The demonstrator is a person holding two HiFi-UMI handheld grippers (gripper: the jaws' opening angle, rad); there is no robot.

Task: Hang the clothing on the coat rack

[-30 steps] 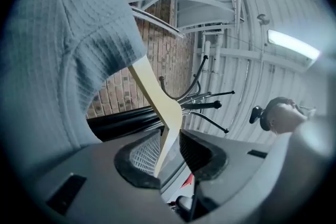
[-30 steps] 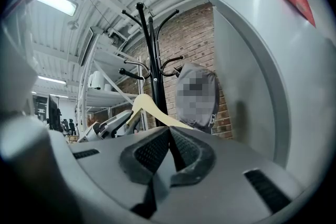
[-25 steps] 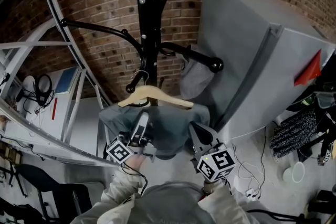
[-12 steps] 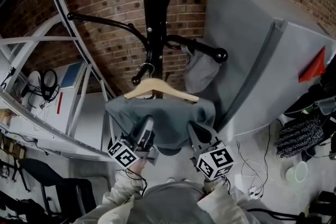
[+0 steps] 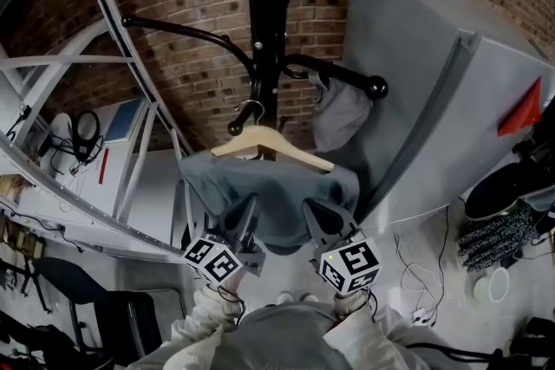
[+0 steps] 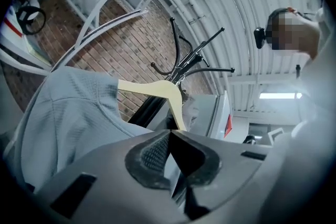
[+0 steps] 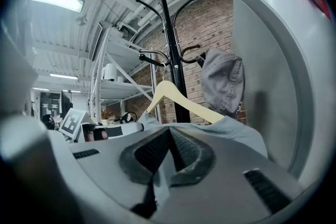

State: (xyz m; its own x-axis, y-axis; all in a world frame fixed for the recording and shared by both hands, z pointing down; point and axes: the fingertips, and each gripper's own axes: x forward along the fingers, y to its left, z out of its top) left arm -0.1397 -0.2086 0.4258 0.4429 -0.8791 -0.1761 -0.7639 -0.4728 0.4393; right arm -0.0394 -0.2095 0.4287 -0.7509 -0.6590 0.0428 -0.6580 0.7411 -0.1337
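Left gripper (image 5: 245,208): my jaws have just been closing and now stand pressed together, and a thin fold of the grey garment (image 5: 273,195) looks pinched between the pads, below the coat rack (image 5: 264,13).
Right gripper (image 5: 314,210): clenched too, on the garment's lower edge, just right of my left gripper and under the rack's right arm.
Grey garment: draped over the wooden hanger (image 5: 276,145), hanging directly in front of the rack's black pole, with its hem down at my two grippers.
Wooden hanger: tilted, its right end lower; its metal hook (image 5: 247,113) sits against the pole where a curved rack arm ends. I cannot tell whether the hook rests on that arm.
Grey cap (image 5: 341,113): hangs from the rack's knobbed right arm, just above and right of the hanger's right end, close to the garment's shoulder.
Grey panel (image 5: 416,82): stands right of the rack, near the cap and the garment's right side.
Brick wall (image 5: 182,4): directly behind the rack.
White metal frame (image 5: 113,30): curved bars and struts left of the rack, passing near the garment's left edge.
Headphones (image 5: 87,130): well left of the rack, beyond the frame.
White cup (image 5: 488,283): on the floor, far right of the rack, beside a dark bristly thing (image 5: 494,234).
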